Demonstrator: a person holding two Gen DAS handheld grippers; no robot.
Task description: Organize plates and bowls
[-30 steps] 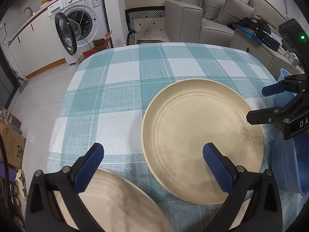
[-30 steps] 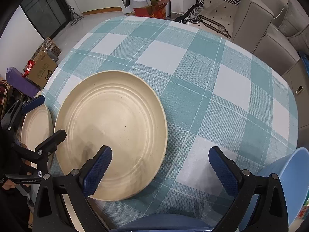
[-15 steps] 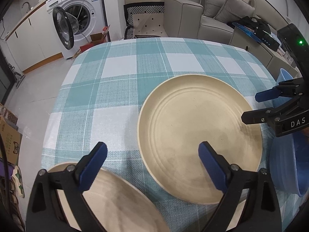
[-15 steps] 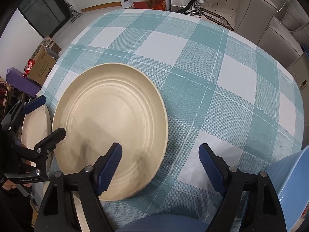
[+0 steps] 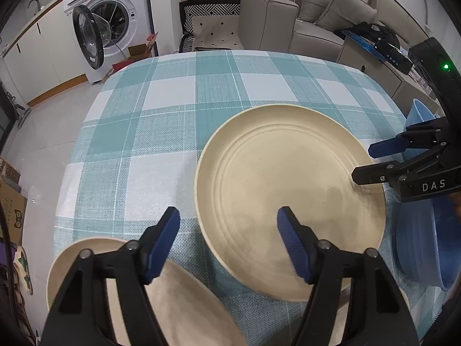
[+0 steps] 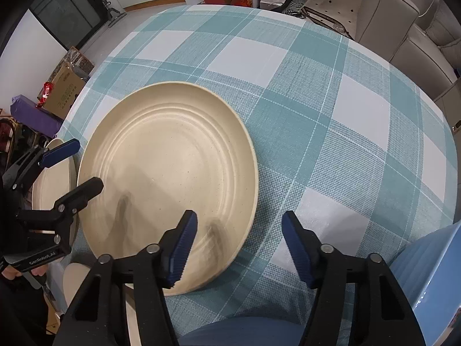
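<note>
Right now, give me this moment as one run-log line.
left tool: closing, nothing between pads | right tool: closing, over large plate rim | small plate: below left tool | blue bowl: untouched

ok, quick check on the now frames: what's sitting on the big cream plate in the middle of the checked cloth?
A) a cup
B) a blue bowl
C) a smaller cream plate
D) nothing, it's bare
D: the big cream plate shows its bare ridged face in both wrist views; the blue bowl and the smaller cream plate lie beside it on the checked cloth.
</note>
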